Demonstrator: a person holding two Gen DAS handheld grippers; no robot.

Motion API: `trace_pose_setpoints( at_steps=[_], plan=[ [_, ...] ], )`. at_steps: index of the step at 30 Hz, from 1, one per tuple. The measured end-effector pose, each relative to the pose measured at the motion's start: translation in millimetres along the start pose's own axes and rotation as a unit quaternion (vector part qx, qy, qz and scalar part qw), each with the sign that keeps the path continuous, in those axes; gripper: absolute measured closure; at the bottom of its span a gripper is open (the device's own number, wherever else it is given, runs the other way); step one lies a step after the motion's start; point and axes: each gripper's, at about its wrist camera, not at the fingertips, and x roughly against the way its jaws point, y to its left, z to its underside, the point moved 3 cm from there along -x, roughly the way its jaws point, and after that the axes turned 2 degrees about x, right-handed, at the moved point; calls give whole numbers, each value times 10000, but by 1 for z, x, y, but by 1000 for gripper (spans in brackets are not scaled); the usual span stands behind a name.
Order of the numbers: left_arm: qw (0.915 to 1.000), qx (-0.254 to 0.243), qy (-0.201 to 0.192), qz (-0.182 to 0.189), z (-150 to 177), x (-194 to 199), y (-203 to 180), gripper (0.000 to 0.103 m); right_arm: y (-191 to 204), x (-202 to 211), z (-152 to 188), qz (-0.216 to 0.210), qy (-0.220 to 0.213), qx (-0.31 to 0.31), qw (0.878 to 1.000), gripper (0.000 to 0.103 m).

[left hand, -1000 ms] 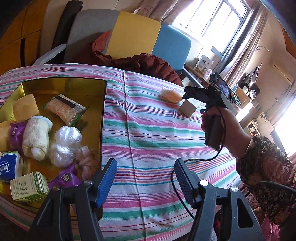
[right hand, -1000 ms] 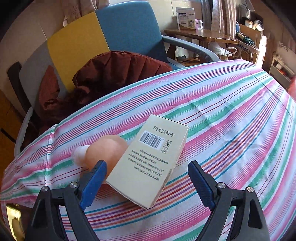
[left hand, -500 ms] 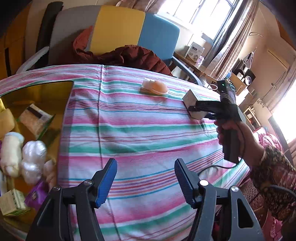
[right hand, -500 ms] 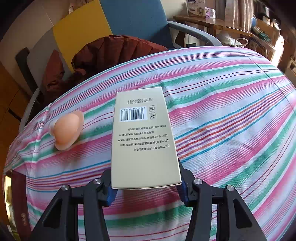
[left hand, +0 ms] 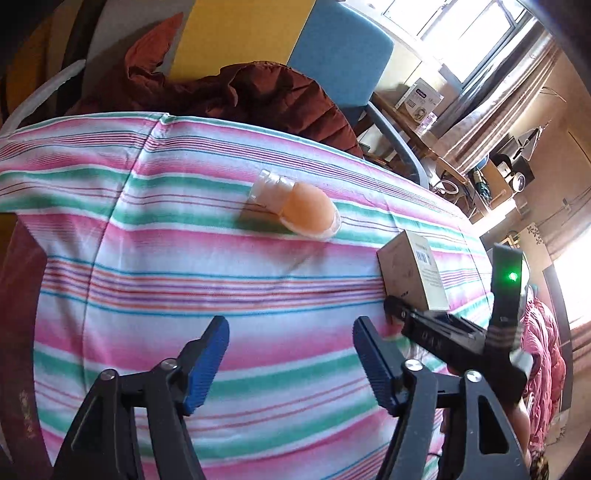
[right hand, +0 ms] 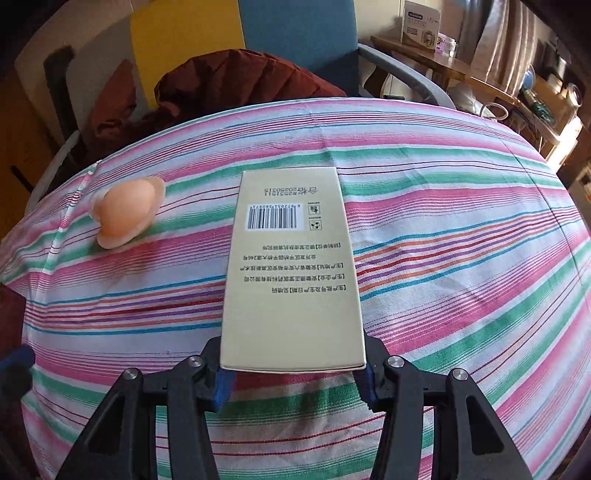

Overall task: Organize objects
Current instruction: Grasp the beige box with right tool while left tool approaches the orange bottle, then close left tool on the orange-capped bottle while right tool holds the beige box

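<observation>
A beige carton point(right hand: 291, 273) with a barcode lies lengthwise on the striped tablecloth point(right hand: 461, 258), and my right gripper point(right hand: 293, 373) is shut on its near end. The same carton point(left hand: 410, 273) and the right gripper point(left hand: 397, 310) show at the right of the left wrist view. A peach-coloured soft dome with a clear plastic cap point(left hand: 306, 212) lies on the cloth, left of the carton point(right hand: 125, 210). My left gripper point(left hand: 288, 332) hovers over bare cloth short of the dome, jaws opening, nothing between them.
Behind the table stands a chair with a grey, yellow and blue back point(left hand: 240, 33), with a dark red jacket point(left hand: 258, 92) piled on it. A wooden side table with a white box point(right hand: 421, 22) stands at the back right. The cloth drops off at the far edge.
The left gripper swung right, away from the gold tray, which left the view, and its jaws widened. The right gripper closed on the carton and turned it lengthwise.
</observation>
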Motion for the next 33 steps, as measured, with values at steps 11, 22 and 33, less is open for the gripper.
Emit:
trace_pose_setpoints(
  at_steps=[11, 22, 33],
  plan=[
    [9970, 442, 36, -627, -73, -61, -28, 20, -5, -6, -13, -172, 159, -198, 9995, 50],
    [9921, -115, 212, -1233, -79, -103, -25, 17, -11, -8, -18, -414, 198, -432, 9980, 47],
    [9789, -1258, -216, -1598, -54, -52, -11, 17, -13, -10, -21, -360, 184, -435, 9982, 47]
  ],
)
